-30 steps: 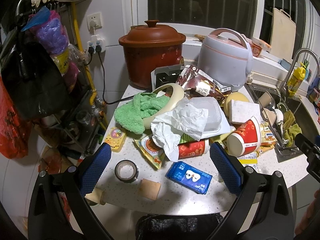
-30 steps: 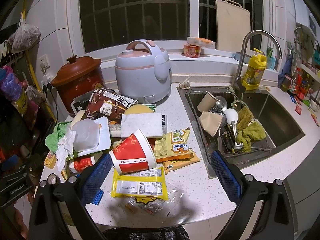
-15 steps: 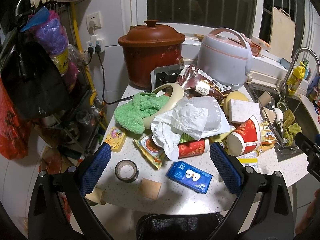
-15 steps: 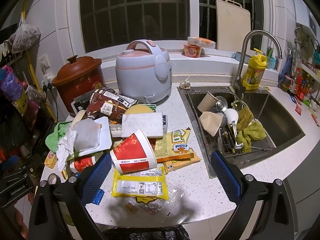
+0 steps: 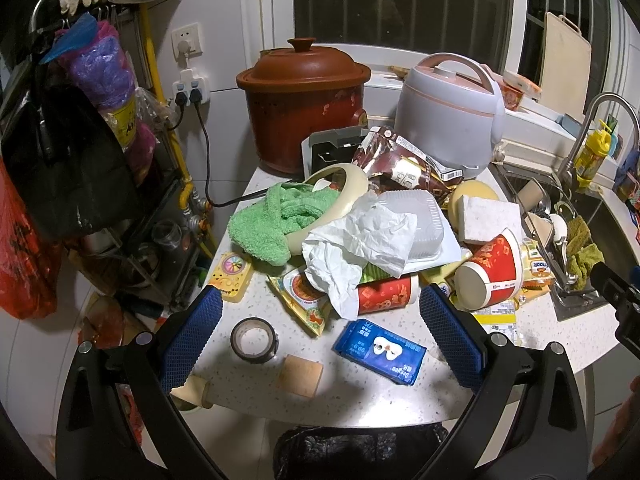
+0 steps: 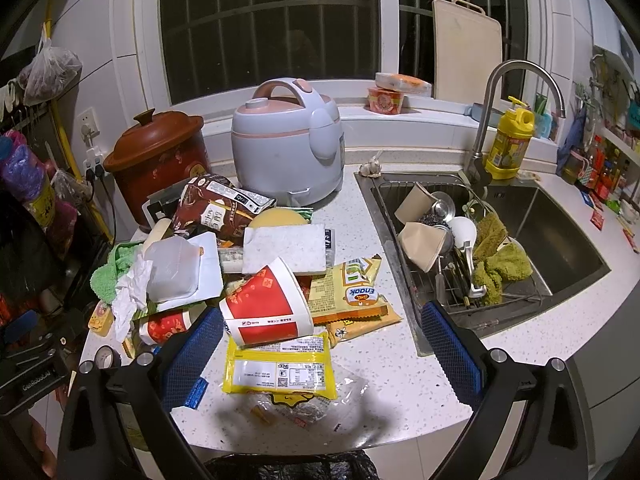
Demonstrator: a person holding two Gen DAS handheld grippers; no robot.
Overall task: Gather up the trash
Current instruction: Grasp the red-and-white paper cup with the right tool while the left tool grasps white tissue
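Left wrist view, left tool (image 5: 320, 338) spread wide, blue packet (image 5: 380, 351) between pads

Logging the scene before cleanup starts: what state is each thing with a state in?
left hand-held gripper: open, empty
right hand-held gripper: open, empty
clay pot: lid on
rice cooker: lid shut
red paper cup: on its side
tape roll: lying flat
wall plugs: plugged in

Red paper cup (image 6: 267, 307): on its side atop the heap.
Yellow wrapper (image 6: 280, 372): flat at the worktop edge.
Blue packet (image 5: 380, 351): flat, apart.
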